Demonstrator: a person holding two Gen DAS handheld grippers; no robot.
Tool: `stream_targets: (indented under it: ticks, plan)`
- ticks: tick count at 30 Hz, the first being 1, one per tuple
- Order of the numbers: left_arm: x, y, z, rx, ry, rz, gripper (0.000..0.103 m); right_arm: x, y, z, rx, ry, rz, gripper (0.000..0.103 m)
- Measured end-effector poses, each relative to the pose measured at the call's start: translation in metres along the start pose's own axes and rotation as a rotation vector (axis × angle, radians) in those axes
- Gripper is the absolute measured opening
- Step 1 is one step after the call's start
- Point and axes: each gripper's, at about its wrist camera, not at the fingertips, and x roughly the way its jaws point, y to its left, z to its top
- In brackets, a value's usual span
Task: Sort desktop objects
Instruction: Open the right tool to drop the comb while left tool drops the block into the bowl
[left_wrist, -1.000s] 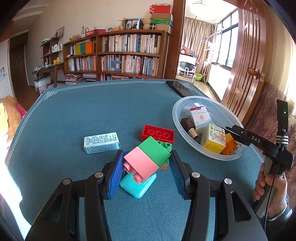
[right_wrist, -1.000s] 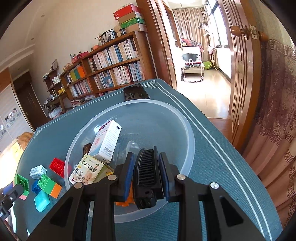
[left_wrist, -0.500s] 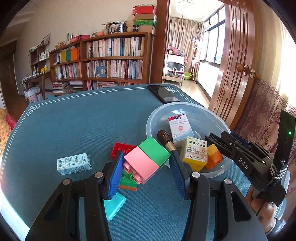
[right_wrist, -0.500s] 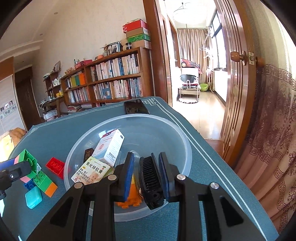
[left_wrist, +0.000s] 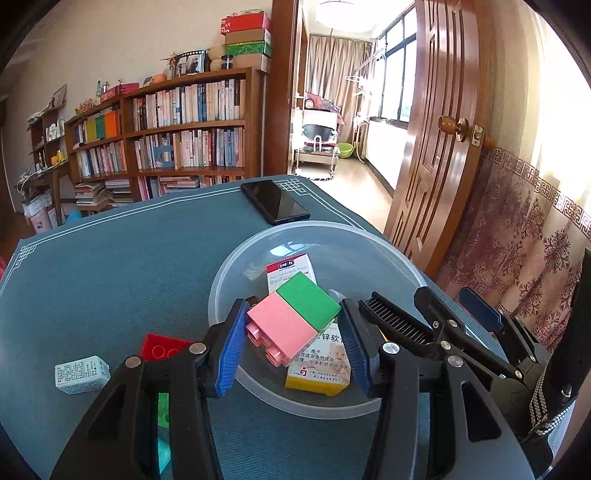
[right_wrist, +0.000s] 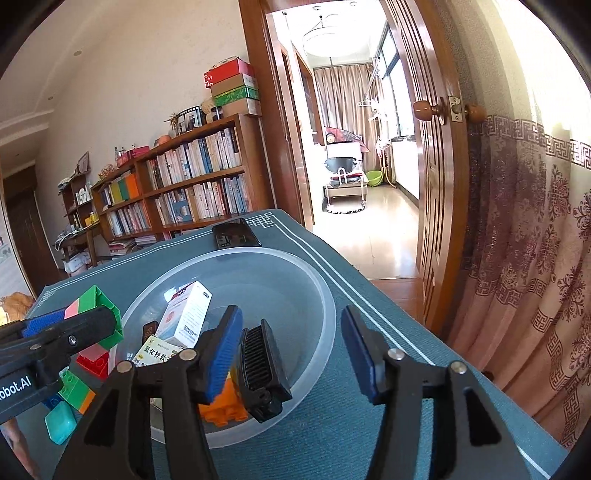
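Observation:
My left gripper (left_wrist: 293, 332) is shut on a pink and green block (left_wrist: 295, 317) and holds it over the near side of the clear plastic bowl (left_wrist: 332, 240). In the right wrist view the same block (right_wrist: 96, 306) shows at the left, above the bowl's rim (right_wrist: 317, 288). My right gripper (right_wrist: 291, 332) hangs over the bowl's near edge with its jaws opening. A black comb (right_wrist: 262, 369) stands between them, leaning on the left pad only, clear of the right pad. In the bowl lie a yellow box (left_wrist: 321, 373), a white and red box (left_wrist: 288, 269) and an orange brick (right_wrist: 221, 406).
On the blue table cloth left of the bowl lie a red brick (left_wrist: 162, 347), a small white box (left_wrist: 81, 373), a green and orange brick (right_wrist: 75, 389) and a teal case (right_wrist: 59, 421). A black phone (left_wrist: 275, 201) lies beyond the bowl. The table's right edge runs close by the bowl.
My left gripper has carried the pink and green block rightwards from above the loose bricks to above the bowl. The right jaws, shut on the black comb before, have parted.

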Motion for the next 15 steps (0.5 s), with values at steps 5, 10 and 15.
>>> stream_targets:
  ticks: [5, 10, 15]
  plan:
    - [0.017, -0.006, 0.005, -0.022, 0.023, -0.031, 0.053, -0.001, 0.001, 0.002, 0.001, -0.009, -0.014, 0.067]
    - [0.032, -0.003, 0.011, -0.069, 0.035, -0.049, 0.053, 0.006, -0.003, 0.004, 0.024, 0.012, -0.034, 0.069]
    - [0.043, 0.0, 0.016, -0.091, 0.053, -0.069, 0.053, 0.007, -0.005, 0.004, 0.029, 0.015, -0.039, 0.069]
